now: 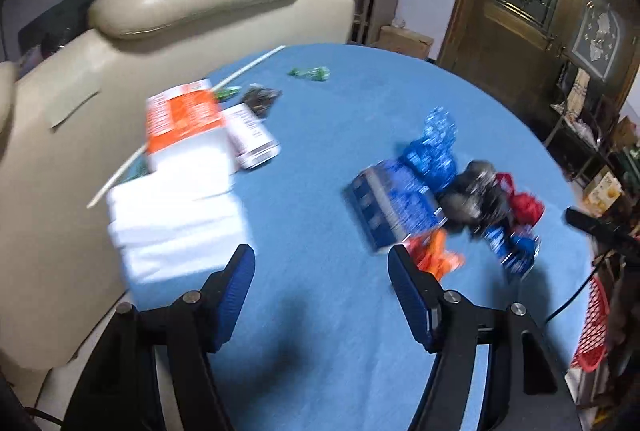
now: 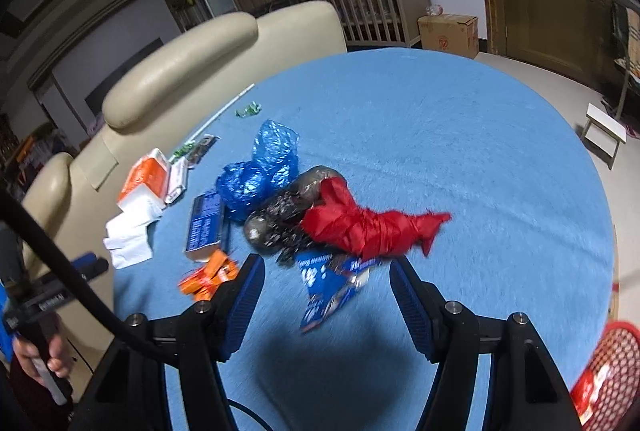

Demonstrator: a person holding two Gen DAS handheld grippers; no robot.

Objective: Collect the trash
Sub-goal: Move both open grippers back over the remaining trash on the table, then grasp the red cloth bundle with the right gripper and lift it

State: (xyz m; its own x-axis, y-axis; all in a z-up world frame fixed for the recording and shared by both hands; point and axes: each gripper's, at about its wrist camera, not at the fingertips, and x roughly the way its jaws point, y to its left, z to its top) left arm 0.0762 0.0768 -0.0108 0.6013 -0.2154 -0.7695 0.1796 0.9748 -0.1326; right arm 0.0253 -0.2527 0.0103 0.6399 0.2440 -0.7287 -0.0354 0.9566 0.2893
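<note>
— Both tongs, left and right, gape empty above your table?
— Yes. Trash pile sits mid-table; bare cloth runs beyond it to the far edge.

A cream leather armchair fills the left, a cardboard box sits top centre, a white stool far right.

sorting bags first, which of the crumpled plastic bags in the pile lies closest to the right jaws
The red bag. Its bundle lies just above the right gripper; the black bag and blue bag lie farther up the table.
</note>
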